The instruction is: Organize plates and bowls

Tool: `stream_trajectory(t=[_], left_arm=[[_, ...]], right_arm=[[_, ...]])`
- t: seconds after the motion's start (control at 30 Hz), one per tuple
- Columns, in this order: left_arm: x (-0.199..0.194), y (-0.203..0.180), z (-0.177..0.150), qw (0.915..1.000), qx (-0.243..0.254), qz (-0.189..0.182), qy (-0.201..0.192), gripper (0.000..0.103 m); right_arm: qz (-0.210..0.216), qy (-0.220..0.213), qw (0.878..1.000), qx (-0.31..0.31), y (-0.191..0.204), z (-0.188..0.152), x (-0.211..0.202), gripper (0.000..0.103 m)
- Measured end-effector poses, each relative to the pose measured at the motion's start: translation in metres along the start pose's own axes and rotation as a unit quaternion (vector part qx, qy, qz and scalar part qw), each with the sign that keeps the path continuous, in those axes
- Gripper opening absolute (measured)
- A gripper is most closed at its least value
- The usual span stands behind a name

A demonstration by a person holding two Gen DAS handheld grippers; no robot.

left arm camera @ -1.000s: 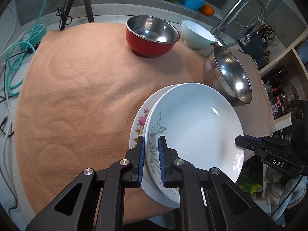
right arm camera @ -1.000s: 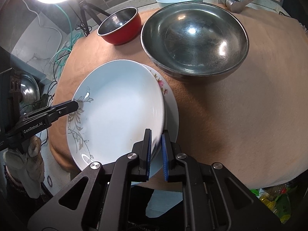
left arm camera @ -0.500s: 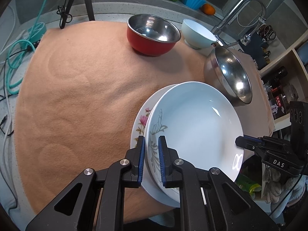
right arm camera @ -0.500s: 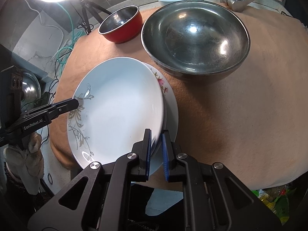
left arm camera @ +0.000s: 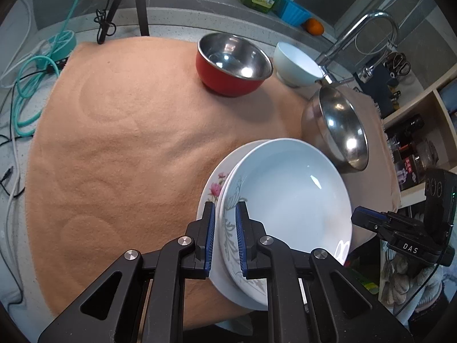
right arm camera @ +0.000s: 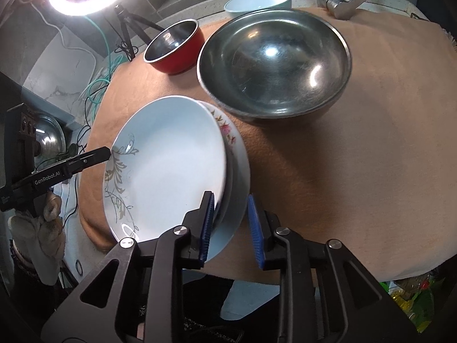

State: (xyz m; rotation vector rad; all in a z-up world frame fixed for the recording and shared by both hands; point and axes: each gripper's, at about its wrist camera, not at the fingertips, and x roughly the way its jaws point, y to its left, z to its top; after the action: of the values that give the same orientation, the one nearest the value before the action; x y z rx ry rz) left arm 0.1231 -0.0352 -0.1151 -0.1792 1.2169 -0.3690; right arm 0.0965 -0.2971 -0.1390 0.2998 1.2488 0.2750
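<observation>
The top plate (left arm camera: 288, 197) and the flowered plate (left arm camera: 212, 188) beneath it look like glazed ceramic, smooth and glossy, catching bright reflections, as does the pale bowl (left arm camera: 295, 64). The large steel bowl (right arm camera: 274, 65) is bare metal with a dulled, finely scratched sheen, while the red bowl (left arm camera: 232, 64) has a shiny metal inside and a glossy red outside. The peach cloth (left arm camera: 120, 148) over the counter is matt and napped, and each tool's fingers (right arm camera: 207, 223) are matt black plastic with ribbed blue pads.

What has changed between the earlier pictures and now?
The right gripper jaws have just been opening, letting go of the white leaf-patterned plate, which lies on the white flower-patterned plate. The left gripper stays shut on it; the bowls are unmoved.
</observation>
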Motion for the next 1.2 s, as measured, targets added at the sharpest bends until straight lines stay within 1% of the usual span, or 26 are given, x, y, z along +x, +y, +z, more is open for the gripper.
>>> stream_trajectory(t=[0.3,0.33,0.37,0.43,0.5,0.53,0.57,0.67,0.8,0.93,1.03,1.2], left_arm=[[-0.005,-0.017,0.018,0.9998,0.001,-0.015,-0.016,0.013],[-0.004,-0.019,0.021,0.9997,0.002,-0.015,-0.017,0.017],[-0.003,-0.022,0.023,0.9997,0.003,-0.016,-0.018,0.019],[0.0,-0.028,0.028,0.9996,0.004,-0.018,-0.019,0.019],[0.003,-0.034,0.032,0.9996,0.006,-0.019,-0.02,0.019],[0.004,-0.037,0.034,0.9996,0.007,-0.019,-0.019,0.019],[0.006,-0.04,0.037,0.9996,0.008,-0.02,-0.019,0.019],[0.013,-0.051,0.045,0.9995,0.017,-0.02,-0.017,0.019],[0.022,-0.067,0.056,0.9992,0.024,-0.028,-0.017,0.019],[0.031,-0.081,0.068,0.9989,0.026,-0.036,-0.016,0.019],[0.038,-0.089,0.077,0.9987,0.03,-0.037,-0.017,0.025],[0.049,-0.095,0.088,0.9987,0.03,-0.039,-0.011,0.025]], right_arm=[[-0.017,-0.028,0.999,0.022,-0.033,0.009,-0.025,0.026],[-0.019,-0.031,0.999,0.024,-0.037,0.01,-0.027,0.026],[-0.021,-0.033,0.999,0.027,-0.041,0.012,-0.029,0.026],[-0.022,-0.04,0.998,0.035,-0.049,0.016,-0.032,0.027],[-0.02,-0.049,0.997,0.048,-0.06,0.022,-0.036,0.033],[-0.02,-0.053,0.997,0.052,-0.063,0.024,-0.037,0.042],[-0.019,-0.062,0.996,0.057,-0.069,0.028,-0.04,0.045],[-0.02,-0.08,0.995,0.063,-0.079,0.039,-0.046,0.045],[-0.019,-0.093,0.993,0.066,-0.087,0.054,-0.048,0.045],[-0.01,-0.093,0.994,0.064,-0.092,0.066,-0.045,0.045],[-0.006,-0.089,0.994,0.062,-0.092,0.073,-0.038,0.045],[0.005,-0.074,0.995,0.067,-0.098,0.084,-0.024,0.045]])
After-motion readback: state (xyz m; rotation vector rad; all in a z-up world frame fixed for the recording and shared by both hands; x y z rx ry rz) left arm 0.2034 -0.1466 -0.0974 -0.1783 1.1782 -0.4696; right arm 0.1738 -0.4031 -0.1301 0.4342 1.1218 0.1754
